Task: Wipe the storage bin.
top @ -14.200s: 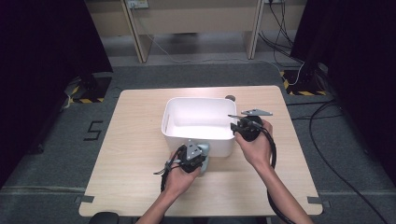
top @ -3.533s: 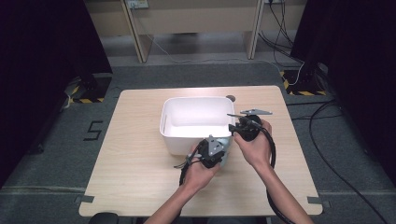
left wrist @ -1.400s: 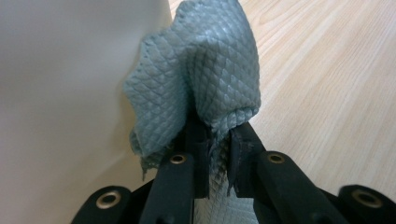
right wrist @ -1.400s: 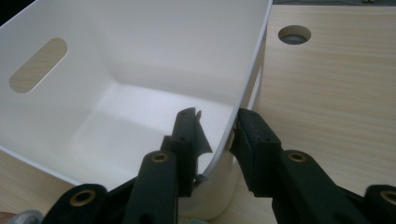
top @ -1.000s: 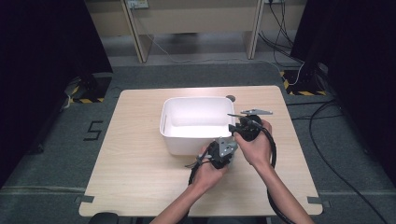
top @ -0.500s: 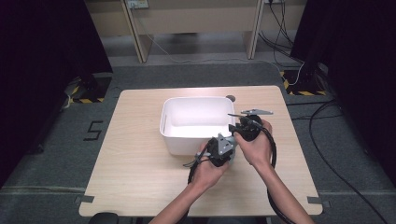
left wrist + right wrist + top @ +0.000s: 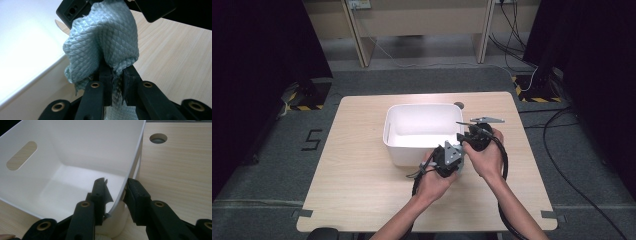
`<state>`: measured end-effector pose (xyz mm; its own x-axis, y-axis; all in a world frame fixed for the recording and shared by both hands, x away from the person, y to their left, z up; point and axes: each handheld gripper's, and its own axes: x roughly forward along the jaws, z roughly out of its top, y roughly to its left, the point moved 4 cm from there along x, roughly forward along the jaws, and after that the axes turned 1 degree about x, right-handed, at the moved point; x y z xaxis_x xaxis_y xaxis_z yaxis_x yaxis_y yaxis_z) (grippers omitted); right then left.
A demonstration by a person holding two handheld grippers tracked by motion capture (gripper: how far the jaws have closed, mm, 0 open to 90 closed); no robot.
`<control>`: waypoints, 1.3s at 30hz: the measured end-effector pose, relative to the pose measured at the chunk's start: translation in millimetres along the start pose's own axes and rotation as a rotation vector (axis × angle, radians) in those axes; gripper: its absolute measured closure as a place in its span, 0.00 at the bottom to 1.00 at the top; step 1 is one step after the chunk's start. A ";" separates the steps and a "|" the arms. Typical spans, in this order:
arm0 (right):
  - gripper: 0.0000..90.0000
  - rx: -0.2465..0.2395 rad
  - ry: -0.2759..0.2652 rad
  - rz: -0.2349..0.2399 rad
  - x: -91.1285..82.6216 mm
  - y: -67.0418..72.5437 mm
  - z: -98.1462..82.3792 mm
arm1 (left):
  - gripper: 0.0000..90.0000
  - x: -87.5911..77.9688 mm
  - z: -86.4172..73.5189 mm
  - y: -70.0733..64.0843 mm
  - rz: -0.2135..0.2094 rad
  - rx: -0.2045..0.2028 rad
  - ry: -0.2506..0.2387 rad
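In the left claw [image 7: 116, 82], a quilted teal cloth [image 7: 105, 42] bunches.

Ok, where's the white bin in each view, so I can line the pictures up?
High view: white bin sits mid-tabletop.
Left gripper view: its bright wall is along the left side, behind the cloth.
Right gripper view: upper left, with its side wall running between the jaws of the right tool.
Shared landmark: the light wood tabletop beside the bin.
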<state>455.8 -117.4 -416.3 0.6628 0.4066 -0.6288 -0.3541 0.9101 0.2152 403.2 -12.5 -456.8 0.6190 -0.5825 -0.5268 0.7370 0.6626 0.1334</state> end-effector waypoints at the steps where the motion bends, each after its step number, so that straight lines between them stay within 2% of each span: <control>1: 0.77 0.000 0.001 0.000 -0.1 0.0 0.0 | 0.89 -0.5 -0.3 -0.1 0.000 0.002 0.002; 8: 0.76 -0.003 0.001 0.001 0.5 -0.6 0.5 | 0.89 -12.1 -3.7 0.6 -0.001 0.001 -0.009; 12: 0.73 -0.004 0.004 0.006 1.2 -0.2 -0.1 | 0.89 -21.4 -12.1 2.5 -0.010 -0.003 -0.001; 16: 0.73 -0.006 0.004 0.004 1.6 -0.3 0.0 | 0.89 -36.7 -22.6 8.0 -0.013 -0.013 0.002; 19: 0.72 -0.003 0.005 0.005 1.6 -0.2 0.3 | 0.90 -51.4 -32.7 16.6 0.006 -0.012 0.011; 23: 0.71 0.001 0.006 0.001 1.9 0.0 1.1 | 0.89 -73.9 -47.6 34.1 0.039 -0.025 0.016; 27: 0.71 0.000 0.006 0.000 1.7 -0.3 3.2 | 0.89 -98.5 -63.9 54.9 0.084 -0.067 0.011; 33: 0.74 -0.009 0.023 -0.011 3.6 -1.5 3.5 | 0.89 -135.7 -85.9 88.6 0.187 -0.118 0.006; 39: 0.78 -0.024 0.033 -0.021 5.2 -1.9 6.4 | 0.89 -159.5 -102.2 120.6 0.269 -0.172 0.009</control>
<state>464.2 -116.5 -415.2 0.6485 0.3844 -0.6570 -0.3563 0.9160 0.1843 365.6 208.4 -442.4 0.7824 -0.3716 -0.4997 0.4898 0.8628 0.1251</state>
